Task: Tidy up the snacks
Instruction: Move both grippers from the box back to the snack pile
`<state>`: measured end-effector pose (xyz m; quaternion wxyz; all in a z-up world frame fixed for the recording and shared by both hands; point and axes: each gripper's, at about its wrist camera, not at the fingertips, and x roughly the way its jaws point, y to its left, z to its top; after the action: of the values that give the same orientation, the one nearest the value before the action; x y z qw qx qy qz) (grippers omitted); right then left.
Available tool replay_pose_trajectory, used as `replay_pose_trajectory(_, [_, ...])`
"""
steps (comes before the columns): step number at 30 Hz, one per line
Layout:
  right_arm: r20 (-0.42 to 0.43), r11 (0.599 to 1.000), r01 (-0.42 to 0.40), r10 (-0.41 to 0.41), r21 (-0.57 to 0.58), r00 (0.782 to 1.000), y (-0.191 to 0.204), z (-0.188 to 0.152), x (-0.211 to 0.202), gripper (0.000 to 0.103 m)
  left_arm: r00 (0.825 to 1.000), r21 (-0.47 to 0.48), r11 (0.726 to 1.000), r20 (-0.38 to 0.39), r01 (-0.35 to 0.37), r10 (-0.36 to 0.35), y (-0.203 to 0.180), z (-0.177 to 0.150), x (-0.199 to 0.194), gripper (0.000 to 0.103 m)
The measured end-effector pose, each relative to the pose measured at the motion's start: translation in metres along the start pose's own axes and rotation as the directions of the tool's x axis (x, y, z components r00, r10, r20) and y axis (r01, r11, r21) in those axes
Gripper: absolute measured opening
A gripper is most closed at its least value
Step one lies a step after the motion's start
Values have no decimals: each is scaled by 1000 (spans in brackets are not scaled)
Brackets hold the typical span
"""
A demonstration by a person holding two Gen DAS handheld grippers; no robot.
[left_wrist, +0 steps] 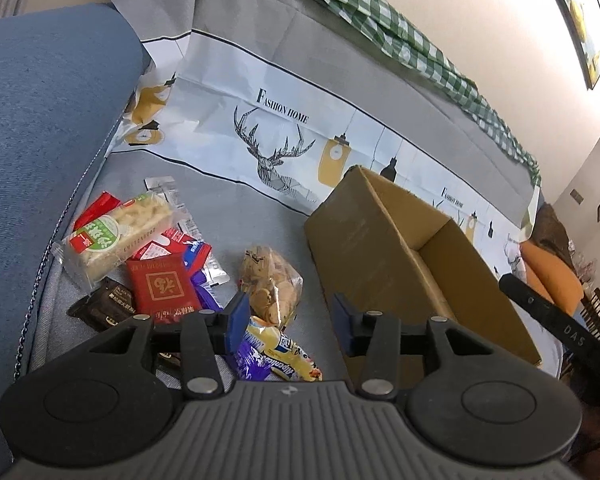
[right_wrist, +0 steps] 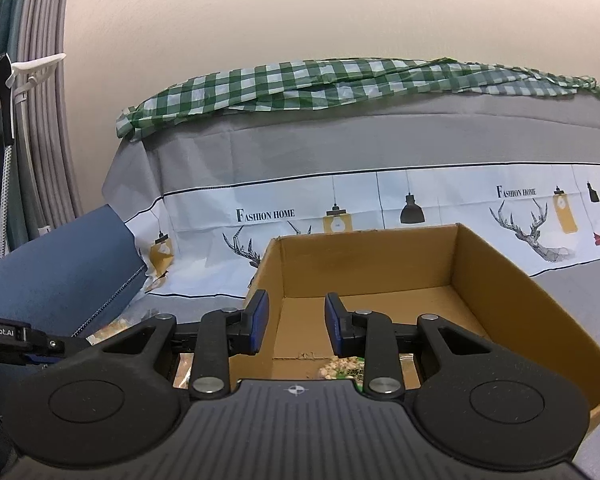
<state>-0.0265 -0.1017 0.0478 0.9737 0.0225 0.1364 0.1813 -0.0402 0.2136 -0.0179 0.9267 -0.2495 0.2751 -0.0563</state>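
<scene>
A pile of snacks lies on the grey cloth: a clear bag of cookies (left_wrist: 270, 284), a yellow and purple candy bag (left_wrist: 278, 356), a red packet (left_wrist: 162, 290), a green-label cracker pack (left_wrist: 116, 232) and a dark bar (left_wrist: 100, 308). My left gripper (left_wrist: 288, 324) is open and empty just above the candy bag and cookies. An open cardboard box (left_wrist: 380, 264) stands to the right of the pile. My right gripper (right_wrist: 296, 322) is open and empty over the box's (right_wrist: 500, 280) near-left corner. A snack pack (right_wrist: 340, 368) lies on the box floor under it.
A blue cushion (left_wrist: 40, 140) borders the pile on the left. A deer-print cloth (left_wrist: 280, 140) covers the sofa back, with a green checked cloth (right_wrist: 320, 84) on top. The right gripper's arm (left_wrist: 560, 320) shows at the right edge of the left wrist view.
</scene>
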Motion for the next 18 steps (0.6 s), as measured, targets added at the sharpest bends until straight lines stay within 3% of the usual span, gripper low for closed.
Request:
replay_pose_trajectory(8, [6,998,-28,28,-51,1000,11,-2,0,29,1000,-15,1000,-5,-25,25,2,0,2,54])
replay_pose_trajectory(12, [29,990,-34,38,-134,999,27,-5,-3,29,998,-27,998,4,-61,61,3,0,1,59])
replay_pose_trajectory(18, [37,948,-118,135,-295,990,66,-15,-8,29,994,-34,994,-4,-105,105,4,1,4,59])
